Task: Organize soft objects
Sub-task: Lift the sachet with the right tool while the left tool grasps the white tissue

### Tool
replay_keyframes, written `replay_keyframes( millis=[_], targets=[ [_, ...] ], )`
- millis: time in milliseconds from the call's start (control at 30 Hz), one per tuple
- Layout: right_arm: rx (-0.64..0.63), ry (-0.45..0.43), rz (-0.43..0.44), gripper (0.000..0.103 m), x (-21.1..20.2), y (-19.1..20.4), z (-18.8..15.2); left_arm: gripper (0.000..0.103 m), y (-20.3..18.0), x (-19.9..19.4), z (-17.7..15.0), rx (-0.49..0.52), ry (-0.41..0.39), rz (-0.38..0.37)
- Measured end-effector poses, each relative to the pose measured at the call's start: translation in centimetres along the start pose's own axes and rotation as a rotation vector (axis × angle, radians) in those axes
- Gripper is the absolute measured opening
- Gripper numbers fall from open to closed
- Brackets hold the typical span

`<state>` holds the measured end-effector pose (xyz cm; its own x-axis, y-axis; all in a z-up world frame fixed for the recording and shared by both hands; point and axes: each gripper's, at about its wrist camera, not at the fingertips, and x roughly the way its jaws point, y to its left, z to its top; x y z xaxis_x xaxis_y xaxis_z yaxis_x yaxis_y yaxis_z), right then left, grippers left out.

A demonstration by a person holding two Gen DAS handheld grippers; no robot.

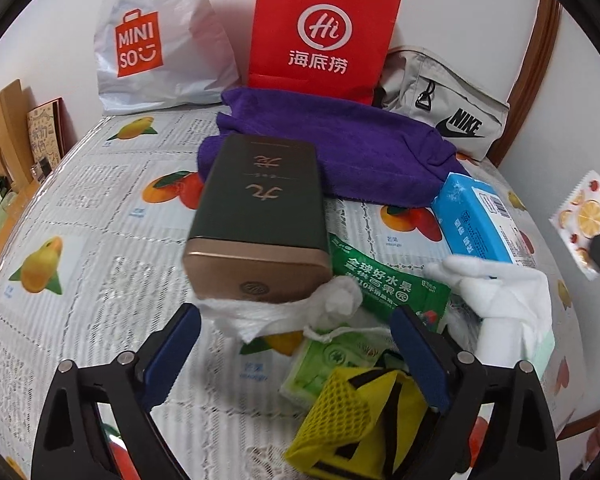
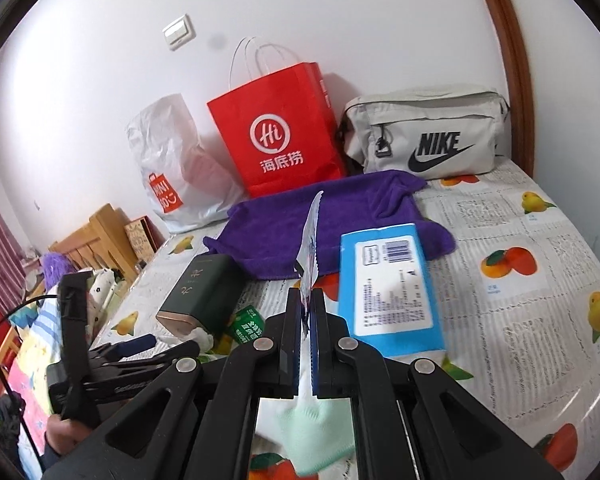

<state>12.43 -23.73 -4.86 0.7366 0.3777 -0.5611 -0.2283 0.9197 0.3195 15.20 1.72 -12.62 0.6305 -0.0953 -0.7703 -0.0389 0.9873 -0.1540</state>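
One flat packet (image 2: 311,240) edge-on, upright, perhaps fruit-printed

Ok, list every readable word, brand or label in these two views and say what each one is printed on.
"MINISO": white plastic bag
"Hi" and "海底捞": red paper bag
"NIKE": grey pouch
"全球好水果": green packet
Gold characters on the dark green tin: too stylised to read.
Fine print and barcode on the blue tissue pack: too small.
Print on the fruit tablecloth: too small.
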Motion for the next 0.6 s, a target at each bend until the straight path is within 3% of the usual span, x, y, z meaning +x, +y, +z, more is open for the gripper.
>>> replay_keyframes(
  millis=[67, 200, 267, 600],
  targets=[
    [0.001, -0.003, 0.008, 0.004, -0.6, -0.4, 0.0, 0.091, -0.4, 0.6, 0.1, 0.007, 0.013, 0.009],
    [-0.036, 0.017, 0.004, 0.004, -1.3, -0.9, -1.1, 0.074, -0.6, 1.5, 0.2, -0.001, 0.034, 0.028],
    [-0.057, 0.049, -0.006, 0.004, -1.3, -1.2, -2.2, 0.072, -0.3, 2.0, 0.2, -0.013, 0.043, 0.033],
    [-0.041, 0.169, -0.082, 0.004, -1.3, -4.7, -7.6, 0.024, 0.5, 1.1, 0.3, -0.01, 0.023, 0.015]
  ],
)
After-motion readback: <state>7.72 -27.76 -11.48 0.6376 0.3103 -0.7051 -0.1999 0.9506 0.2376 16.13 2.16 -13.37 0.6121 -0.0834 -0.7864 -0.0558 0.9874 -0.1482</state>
